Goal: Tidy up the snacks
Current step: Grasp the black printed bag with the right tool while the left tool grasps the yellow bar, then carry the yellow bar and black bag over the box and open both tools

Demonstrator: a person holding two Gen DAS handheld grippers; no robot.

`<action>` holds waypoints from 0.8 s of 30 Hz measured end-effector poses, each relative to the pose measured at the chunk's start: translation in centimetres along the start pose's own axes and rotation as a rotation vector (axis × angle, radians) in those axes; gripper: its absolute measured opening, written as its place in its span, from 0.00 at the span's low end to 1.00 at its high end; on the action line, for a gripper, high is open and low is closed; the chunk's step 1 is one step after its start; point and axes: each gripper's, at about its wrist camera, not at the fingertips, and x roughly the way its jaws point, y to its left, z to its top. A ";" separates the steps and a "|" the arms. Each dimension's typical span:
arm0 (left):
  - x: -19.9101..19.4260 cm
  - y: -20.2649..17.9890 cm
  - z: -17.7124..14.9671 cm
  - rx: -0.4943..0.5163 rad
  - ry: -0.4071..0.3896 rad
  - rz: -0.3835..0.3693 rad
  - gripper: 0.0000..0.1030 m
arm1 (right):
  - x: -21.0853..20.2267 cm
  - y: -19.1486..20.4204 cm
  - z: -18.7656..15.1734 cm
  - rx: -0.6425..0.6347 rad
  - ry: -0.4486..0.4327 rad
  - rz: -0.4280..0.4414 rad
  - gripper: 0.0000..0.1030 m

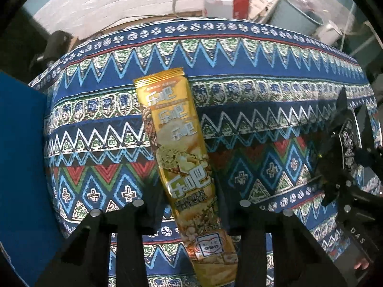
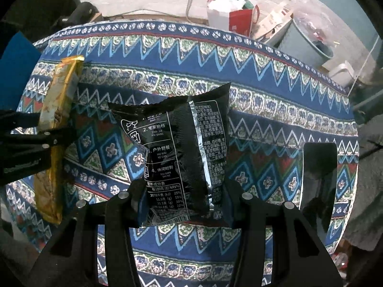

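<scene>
1. Snacks under inspection: a long gold snack packet (image 1: 182,167) and a black snack bag (image 2: 184,153), both above the patterned tablecloth (image 1: 263,110) covering the bench.
2. Left gripper (image 1: 189,205): clenched on the gold snack packet near its lower end; the packet runs up and away from the gripper, over the cloth's middle.
3. Right gripper (image 2: 184,198): grasping the black snack bag by its lower edge, printed back facing the camera. In this view the gold packet sits far left of the bag, edge-on.
4. Progress, as a judgement: both items are picked up and neither is set down. A blue container wall (image 1: 21,157) stands at the cloth's left edge, a likely destination, unconfirmed.
5. Obscured: the packet's bottom end is cut off by the frame; the container's interior is out of view; a dark rectangular object (image 2: 318,174) right of the bag cannot be identified.
</scene>
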 end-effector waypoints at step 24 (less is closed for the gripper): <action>-11.7 5.3 -4.2 0.051 -0.216 -0.013 0.30 | -8.0 4.2 2.3 -0.045 -0.174 0.018 0.46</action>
